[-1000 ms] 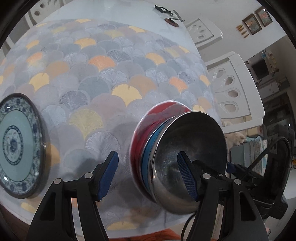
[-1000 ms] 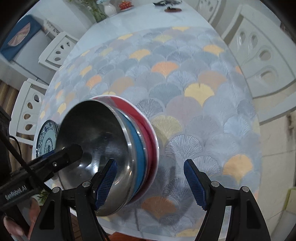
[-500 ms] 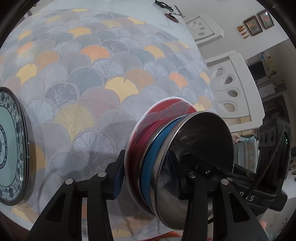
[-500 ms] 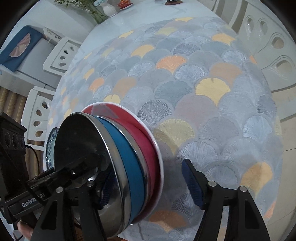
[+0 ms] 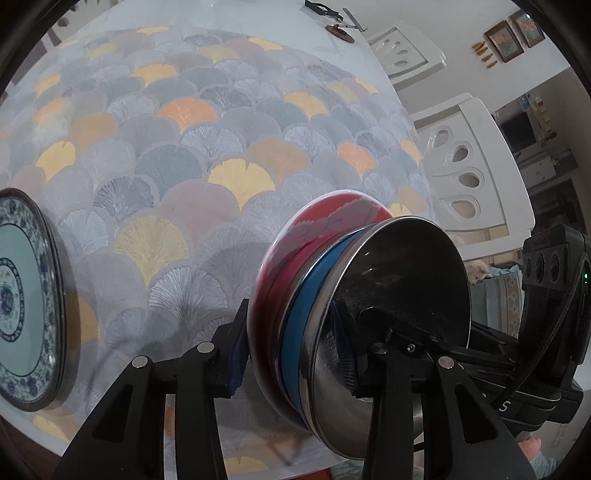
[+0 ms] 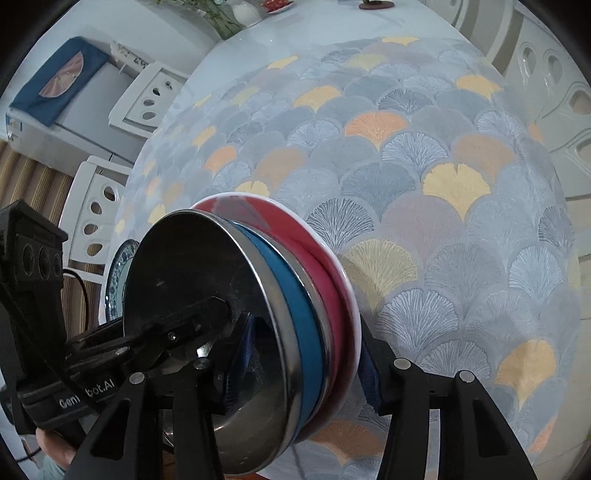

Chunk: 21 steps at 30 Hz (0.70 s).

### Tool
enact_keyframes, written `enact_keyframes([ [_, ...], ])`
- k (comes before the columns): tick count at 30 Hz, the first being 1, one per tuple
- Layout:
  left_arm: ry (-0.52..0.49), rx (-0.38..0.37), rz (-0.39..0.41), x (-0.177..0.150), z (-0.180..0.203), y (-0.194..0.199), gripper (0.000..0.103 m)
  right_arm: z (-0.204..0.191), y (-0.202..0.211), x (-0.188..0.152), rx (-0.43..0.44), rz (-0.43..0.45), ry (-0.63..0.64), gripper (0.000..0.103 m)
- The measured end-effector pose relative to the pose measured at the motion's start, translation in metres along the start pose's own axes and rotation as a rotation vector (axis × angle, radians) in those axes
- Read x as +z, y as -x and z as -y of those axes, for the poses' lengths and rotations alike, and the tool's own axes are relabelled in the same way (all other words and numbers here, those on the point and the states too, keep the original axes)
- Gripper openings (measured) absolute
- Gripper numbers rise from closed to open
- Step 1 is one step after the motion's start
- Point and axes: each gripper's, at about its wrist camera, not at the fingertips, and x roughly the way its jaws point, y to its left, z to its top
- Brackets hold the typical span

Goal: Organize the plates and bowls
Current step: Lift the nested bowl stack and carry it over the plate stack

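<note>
A stack of nested bowls stands on the table: a red bowl (image 5: 317,236) at the bottom, a blue bowl (image 5: 314,291) in it, and a steel bowl (image 5: 402,280) on top. The same stack shows in the right wrist view, red (image 6: 325,266), blue (image 6: 295,288), steel (image 6: 192,273). My left gripper (image 5: 291,354) is shut on the stack's rim, one finger inside the steel bowl and one outside the red bowl. My right gripper (image 6: 306,358) grips the opposite rim the same way. A blue-and-white patterned plate (image 5: 22,299) lies at the left.
The table has a fan-patterned cloth (image 5: 221,147). White chairs (image 5: 465,166) stand around it. Small items (image 5: 340,26) lie at the far end, with a vase and dishes (image 6: 258,7) near the far edge in the right wrist view.
Both grippers have closed from open onto opposite sides of the bowl stack's rim. The stack now looks nearer in both views.
</note>
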Motion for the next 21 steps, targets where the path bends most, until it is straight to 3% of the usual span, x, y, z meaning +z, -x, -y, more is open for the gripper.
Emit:
enact_keyframes([
  [10, 0.008, 0.004, 0.113, 0.017, -0.017, 0.059, 0.037, -0.036, 0.017, 0.020, 0.034, 0.029, -0.007, 0.051],
  [17, 0.002, 0.014, 0.234, 0.026, -0.064, 0.133, 0.037, -0.123, 0.033, 0.027, 0.047, 0.112, 0.044, 0.051],
  [21, 0.020, 0.036, 0.264, 0.023, -0.102, 0.162, 0.037, -0.167, 0.021, 0.025, 0.076, 0.103, 0.067, 0.051],
])
